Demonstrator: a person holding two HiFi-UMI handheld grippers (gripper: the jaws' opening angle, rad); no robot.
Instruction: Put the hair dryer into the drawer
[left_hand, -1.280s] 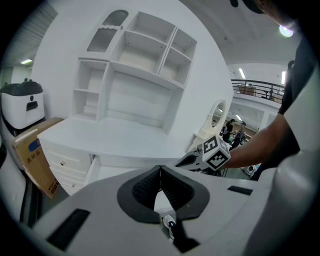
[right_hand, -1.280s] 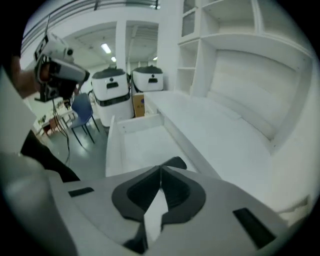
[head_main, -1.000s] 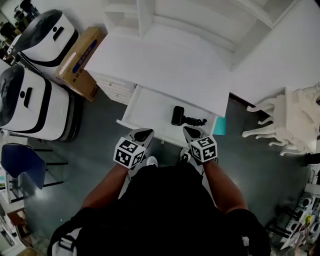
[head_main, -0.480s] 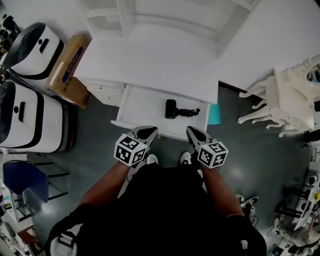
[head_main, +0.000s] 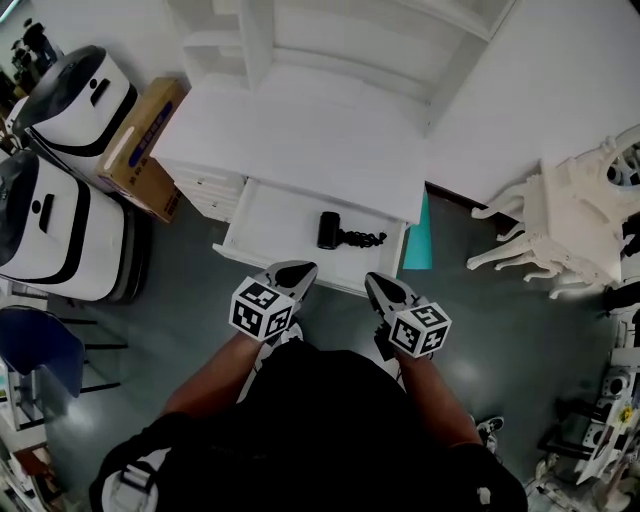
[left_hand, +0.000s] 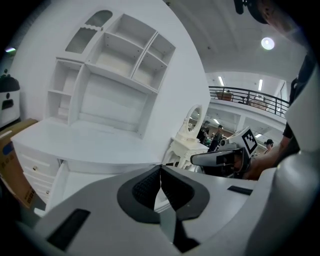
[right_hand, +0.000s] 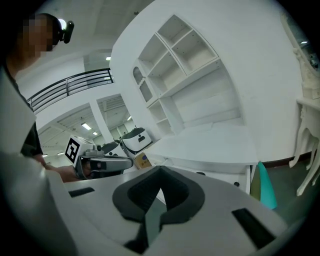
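Lying in open white drawer (head_main: 268, 214): black hair dryer (head_main: 329, 230). Hovering nearer: left tool (head_main: 296, 270), right tool (head_main: 378, 286), both closed, empty.

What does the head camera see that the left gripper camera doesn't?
Only the head view shows the hair dryer lying in the open drawer, with its curly cord. Only the left gripper view shows the ceiling light and the balcony railing far behind. Both show the white desk and the right gripper, whose jaws are shut and empty.
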